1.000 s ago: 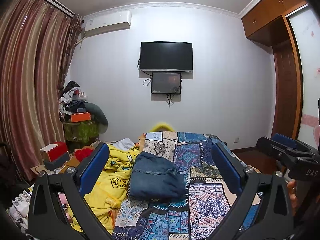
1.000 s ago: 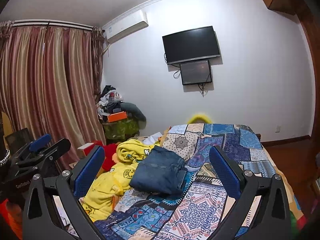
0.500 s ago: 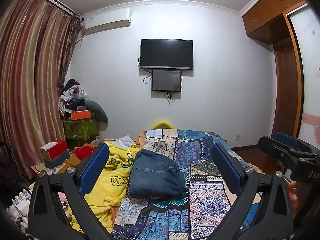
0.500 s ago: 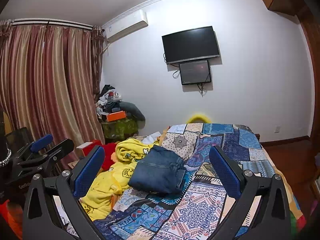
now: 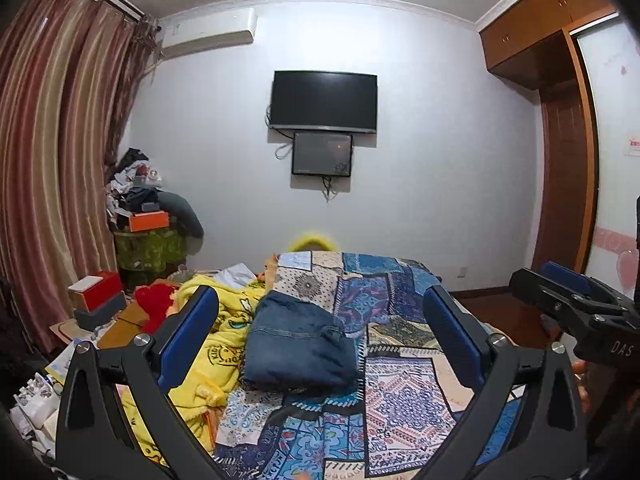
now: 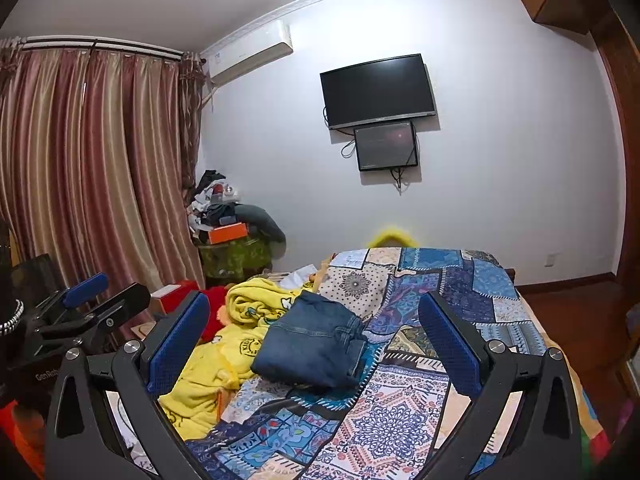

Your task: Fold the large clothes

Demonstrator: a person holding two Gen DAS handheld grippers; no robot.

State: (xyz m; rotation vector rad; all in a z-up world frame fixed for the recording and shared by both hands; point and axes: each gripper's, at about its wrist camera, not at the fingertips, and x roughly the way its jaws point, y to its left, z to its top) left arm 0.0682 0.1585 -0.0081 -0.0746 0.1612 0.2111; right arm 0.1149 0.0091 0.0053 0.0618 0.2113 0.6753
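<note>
I am holding my left gripper [image 5: 320,334] and my right gripper [image 6: 314,334] up over the bed — both with jaws spread wide, gripping nothing. The folded jeans [image 5: 298,346] are lying on the patchwork quilt [image 5: 404,392], touching the yellow blanket [image 5: 218,336] on their left side. 2 dark screens — a TV [image 5: 324,101] and a smaller panel [image 5: 322,154] — are hanging on the wall.

i hold my left tool [image 5: 320,336] and right tool [image 6: 314,338] level side by side, both spread wide, gripping nothing.
</note>
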